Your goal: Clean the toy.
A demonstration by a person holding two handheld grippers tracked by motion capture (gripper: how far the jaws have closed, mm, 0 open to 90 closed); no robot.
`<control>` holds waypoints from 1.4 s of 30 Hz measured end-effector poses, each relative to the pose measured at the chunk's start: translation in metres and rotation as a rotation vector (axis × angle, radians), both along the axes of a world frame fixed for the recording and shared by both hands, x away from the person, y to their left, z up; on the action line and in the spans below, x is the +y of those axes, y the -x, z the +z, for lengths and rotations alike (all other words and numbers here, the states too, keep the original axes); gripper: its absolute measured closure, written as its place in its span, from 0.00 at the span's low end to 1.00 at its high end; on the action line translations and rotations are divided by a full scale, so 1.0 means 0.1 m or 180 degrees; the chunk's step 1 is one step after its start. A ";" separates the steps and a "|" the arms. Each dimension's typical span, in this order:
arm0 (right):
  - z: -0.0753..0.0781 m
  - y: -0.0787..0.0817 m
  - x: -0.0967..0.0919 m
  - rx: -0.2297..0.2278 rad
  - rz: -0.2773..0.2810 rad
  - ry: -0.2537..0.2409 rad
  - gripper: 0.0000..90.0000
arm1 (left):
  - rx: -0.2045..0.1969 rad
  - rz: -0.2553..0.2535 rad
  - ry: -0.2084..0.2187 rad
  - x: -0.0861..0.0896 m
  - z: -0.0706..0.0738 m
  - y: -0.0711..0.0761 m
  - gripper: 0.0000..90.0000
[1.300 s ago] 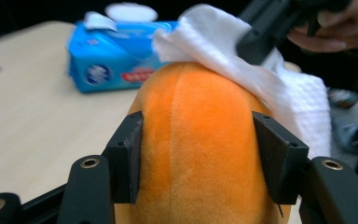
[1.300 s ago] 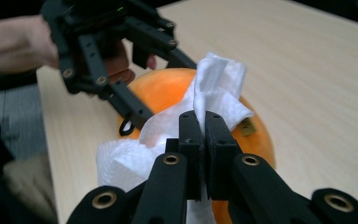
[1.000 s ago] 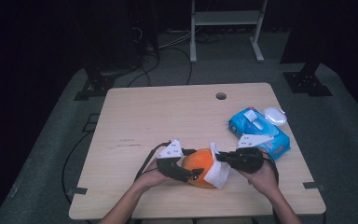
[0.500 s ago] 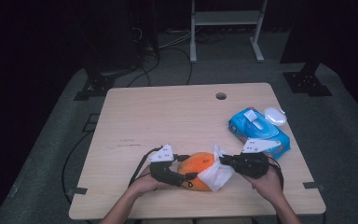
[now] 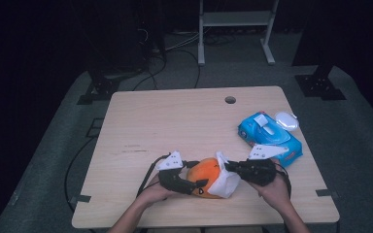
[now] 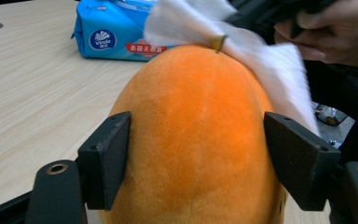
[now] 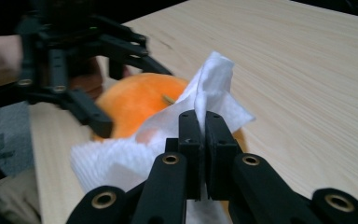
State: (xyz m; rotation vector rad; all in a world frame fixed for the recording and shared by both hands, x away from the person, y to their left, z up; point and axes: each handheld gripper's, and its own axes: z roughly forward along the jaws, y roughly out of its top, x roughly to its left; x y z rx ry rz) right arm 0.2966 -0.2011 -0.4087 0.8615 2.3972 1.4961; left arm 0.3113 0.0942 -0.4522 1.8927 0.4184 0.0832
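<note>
Right hand-held gripper (image 7: 199, 135) pinches white wipe (image 7: 121, 161) against orange plush toy (image 7: 135, 105)

The work surface is a rectangular table (image 5: 175, 121) with a pale wood-grain top, standing on a grey floor mat (image 5: 43, 160). A round cable hole (image 5: 230, 100) sits near the far edge. Relative to that hole: a blue wet-wipe pack (image 5: 269, 137) lies nearer the person and to the right, close to the right edge. A small white oval object (image 5: 286, 120) lies just beside the pack's far corner. An orange plush toy (image 5: 206, 175) rests well nearer than the hole, close to the near edge, with a white tissue (image 5: 227, 182) draped against its right side.
</note>
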 end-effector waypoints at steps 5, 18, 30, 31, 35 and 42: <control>0.06 0.05 0.04 -0.0021 0.0015 -0.0079 0.95 | -0.0027 -0.0019 -0.0046 -0.02 0.00 0.01 0.27; 0.09 0.06 0.00 -0.0049 -0.0064 -0.0107 0.95 | -0.0072 -0.0062 -0.0174 -0.07 0.05 0.07 0.27; 0.06 0.02 -0.02 0.0016 -0.0150 -0.0064 0.95 | -0.0110 -0.0100 -0.0223 -0.11 0.06 0.09 0.27; 0.08 0.04 0.00 0.0002 -0.0113 -0.0083 0.95 | -0.0119 -0.0096 -0.0227 -0.12 0.06 0.10 0.27; 0.16 0.13 0.19 -0.0090 0.0202 -0.0097 0.95 | -0.0185 -0.0126 -0.0283 -0.16 0.07 0.13 0.27; 0.09 0.10 0.18 -0.0081 0.0179 0.0110 0.95 | -0.0214 -0.0125 -0.0333 -0.15 0.07 0.13 0.27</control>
